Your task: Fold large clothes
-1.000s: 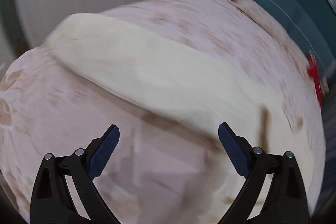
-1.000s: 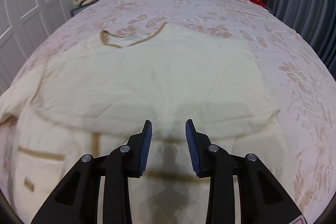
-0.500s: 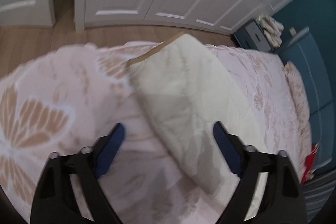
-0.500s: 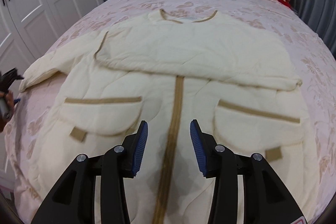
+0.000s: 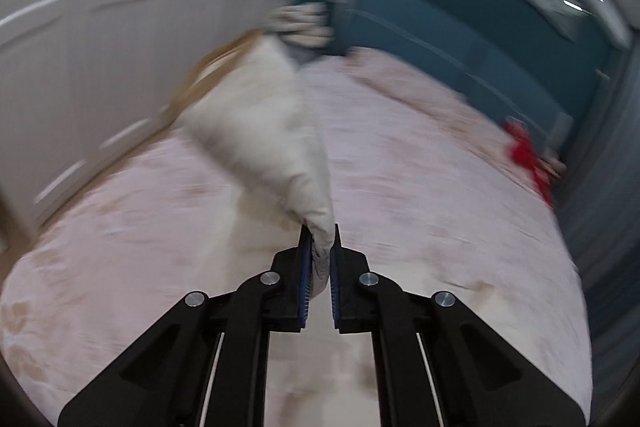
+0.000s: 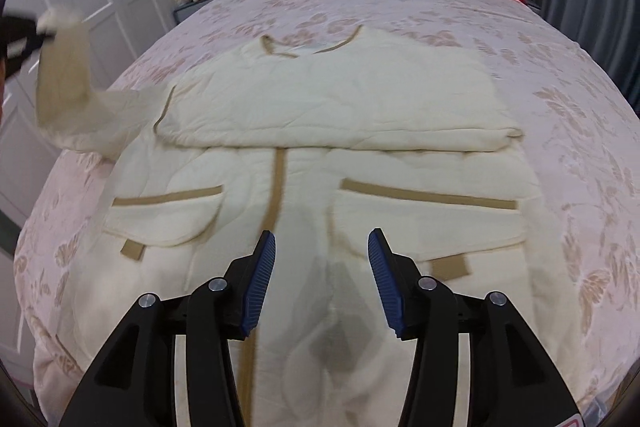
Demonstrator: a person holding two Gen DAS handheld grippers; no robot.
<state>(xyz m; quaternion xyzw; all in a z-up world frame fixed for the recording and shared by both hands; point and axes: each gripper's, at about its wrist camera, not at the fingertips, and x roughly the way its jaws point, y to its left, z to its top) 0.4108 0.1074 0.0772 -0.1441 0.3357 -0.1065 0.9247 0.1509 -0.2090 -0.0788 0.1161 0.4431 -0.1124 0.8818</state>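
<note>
cream jacket (image 6: pixel 320 131) on floral bed (image 6: pixel 560 75); left gripper (image 5: pixel 319 259) clenches sleeve (image 5: pixel 272 131); right gripper (image 6: pixel 322 267) released.

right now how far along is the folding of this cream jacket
Early. Done: one sleeve lies folded across the jacket chest on the bed. In hand: the left tool is shut on the other sleeve, lifted off the bed. Left: lay that sleeve across, then fold the body; the right tool hangs open above the hem.

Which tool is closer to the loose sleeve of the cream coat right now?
Left. The left tool is shut on the sleeve, lifting its end off the bed. The right tool hangs open over the coat's lower front, away from it.
</note>
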